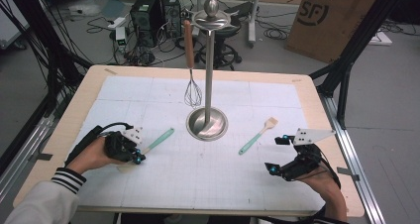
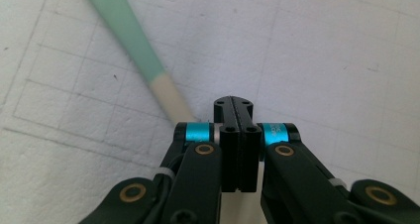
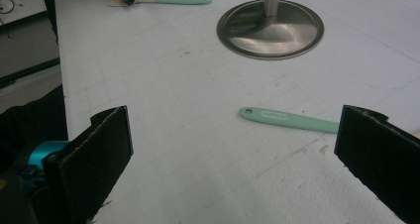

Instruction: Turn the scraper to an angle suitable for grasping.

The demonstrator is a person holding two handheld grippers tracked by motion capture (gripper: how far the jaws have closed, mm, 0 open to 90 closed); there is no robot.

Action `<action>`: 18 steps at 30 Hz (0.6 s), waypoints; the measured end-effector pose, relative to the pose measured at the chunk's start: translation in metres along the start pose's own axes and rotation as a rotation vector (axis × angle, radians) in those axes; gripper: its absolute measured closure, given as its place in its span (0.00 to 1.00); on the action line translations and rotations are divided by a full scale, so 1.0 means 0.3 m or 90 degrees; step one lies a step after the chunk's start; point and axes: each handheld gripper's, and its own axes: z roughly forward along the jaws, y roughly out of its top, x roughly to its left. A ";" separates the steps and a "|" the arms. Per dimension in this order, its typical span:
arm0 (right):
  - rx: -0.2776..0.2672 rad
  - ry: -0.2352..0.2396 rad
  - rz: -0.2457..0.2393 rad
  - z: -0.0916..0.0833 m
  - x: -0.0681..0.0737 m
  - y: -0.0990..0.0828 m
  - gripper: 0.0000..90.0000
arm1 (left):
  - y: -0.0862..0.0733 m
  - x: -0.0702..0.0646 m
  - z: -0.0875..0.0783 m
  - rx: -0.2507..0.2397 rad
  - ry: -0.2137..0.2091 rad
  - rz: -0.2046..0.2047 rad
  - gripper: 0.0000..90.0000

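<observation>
Your left claw [image 1: 137, 157] is closed on the pale head of the green spatula [image 1: 157, 141], whose handle runs up-right toward the steel stand [image 1: 207, 123]. Your right claw [image 1: 278, 154] gapes empty on the white gridded bench [image 1: 198, 184], near the green brush [image 1: 257, 136].

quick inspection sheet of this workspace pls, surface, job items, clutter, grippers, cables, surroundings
surface: wooden table under a white gridded mat.
job's things: mint-handled spatula lies at the left gripper; mint-handled brush lies ahead of the right gripper; whisk hangs on the steel stand at mat centre.
clutter: nothing seen on the mat.
grippers: left gripper jaws closed together, beside the spatula's pale end, nothing visibly between them; right gripper jaws wide open, apart from the brush.
cables: black lead trails from the left gripper; many loose cables on the floor.
surroundings: computer towers, stool, cardboard box, black frame struts.
</observation>
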 end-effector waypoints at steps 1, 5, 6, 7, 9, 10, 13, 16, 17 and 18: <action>0.000 0.000 0.000 0.001 0.000 0.000 0.00 | -0.003 0.000 -0.002 0.001 0.000 0.000 1.00; 0.001 -0.001 -0.001 0.001 0.000 0.000 0.00 | -0.011 0.001 -0.006 -0.001 0.000 -0.005 1.00; 0.001 -0.001 -0.002 0.002 0.000 0.000 0.00 | -0.013 0.000 -0.007 -0.002 -0.001 -0.007 1.00; 0.001 -0.001 -0.002 0.001 0.000 0.000 0.00 | -0.016 0.004 -0.009 0.001 -0.004 0.000 1.00; 0.001 -0.001 -0.002 0.001 0.000 0.000 0.00 | -0.019 0.003 -0.011 0.001 -0.004 -0.003 1.00; 0.000 -0.001 -0.001 0.001 0.000 0.000 0.00 | -0.021 0.002 -0.011 0.000 -0.006 -0.003 1.00; 0.001 0.000 0.000 0.001 0.000 0.001 0.00 | -0.025 0.002 -0.015 -0.003 -0.006 -0.005 1.00; 0.001 -0.001 0.000 0.001 0.000 0.001 0.00 | -0.026 0.002 -0.020 -0.001 -0.004 -0.007 1.00; 0.001 -0.001 -0.001 0.001 -0.001 0.000 0.00 | -0.026 0.002 -0.020 -0.001 -0.004 -0.008 1.00; 0.001 -0.001 -0.001 0.002 0.000 0.001 0.00 | -0.027 0.003 -0.021 -0.002 -0.002 -0.006 1.00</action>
